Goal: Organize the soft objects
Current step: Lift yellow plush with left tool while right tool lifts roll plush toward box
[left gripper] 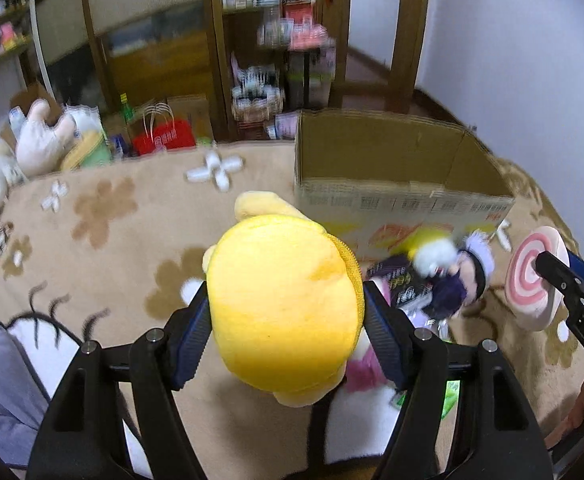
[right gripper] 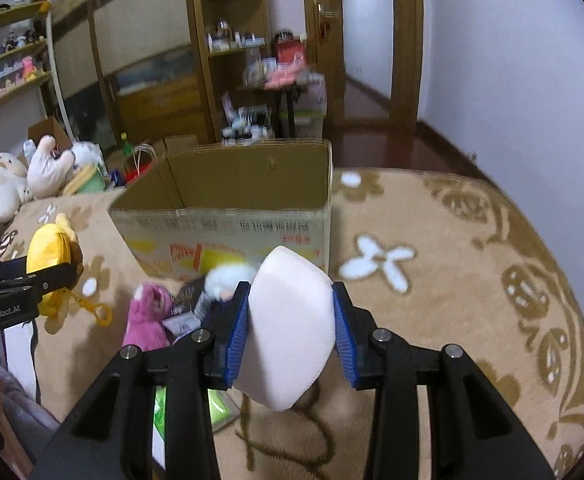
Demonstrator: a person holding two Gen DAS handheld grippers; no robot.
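Left wrist: yellow plush (left gripper: 284, 312) clamped between left hand-held gripper (left gripper: 286, 320) fingers.

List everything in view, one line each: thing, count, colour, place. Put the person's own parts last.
yellow plush: 1, yellow, held between the left fingers above the blanket
swirl cushion: 1, pink and white spiral face, held by the right fingers
cardboard box: 1, brown, open top, standing on the blanket ahead
pink plush: 1, magenta, lying on the blanket in front of the box
dark-haired doll: 1, purple and white, beside the pink plush
blanket: 1, tan with white and brown flowers, under everything
plush pile: several, cream and white, far left edge
wooden shelves: brown, behind, cluttered
left hand-held gripper: 1, black with blue pads
right hand-held gripper: 1, black with blue pads
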